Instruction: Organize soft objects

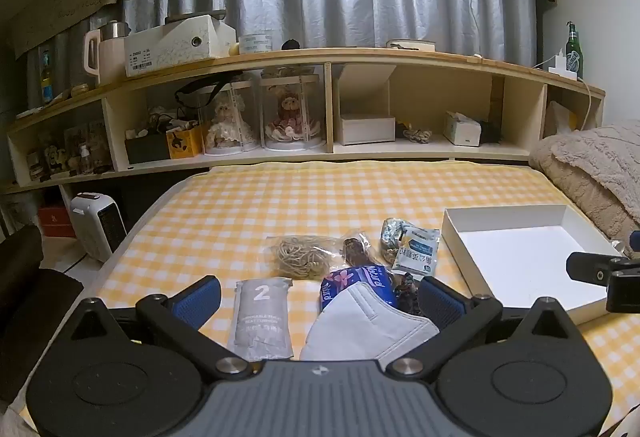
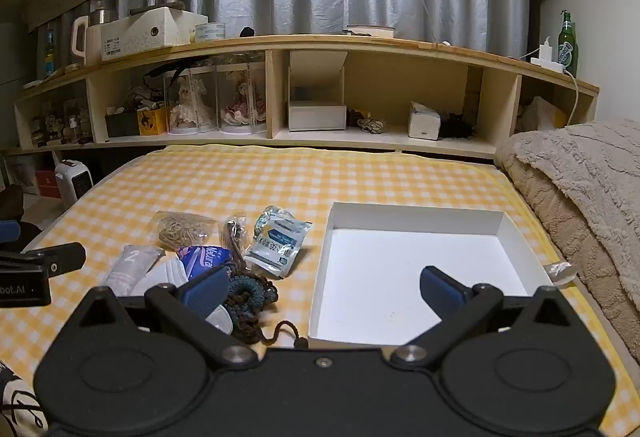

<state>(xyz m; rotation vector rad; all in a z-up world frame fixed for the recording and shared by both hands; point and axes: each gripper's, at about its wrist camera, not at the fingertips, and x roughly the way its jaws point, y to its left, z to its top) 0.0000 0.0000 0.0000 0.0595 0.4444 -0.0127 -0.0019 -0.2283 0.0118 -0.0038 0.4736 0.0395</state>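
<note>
Both tools gape empty. The left tool (image 1: 320, 297) is nearer the face mask (image 1: 360, 321), which lies lower centre, long axis slanting toward the white box (image 1: 516, 213) at right.

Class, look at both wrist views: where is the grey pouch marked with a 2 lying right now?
The grey pouch lies flat on the checked bedspread, leftmost in the cluster, between the twine bundle and the white face mask.

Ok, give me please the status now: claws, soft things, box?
Left claw open, right claw open, both empty. Soft items heaped beside white box, none inside. Nothing blocking.
</note>
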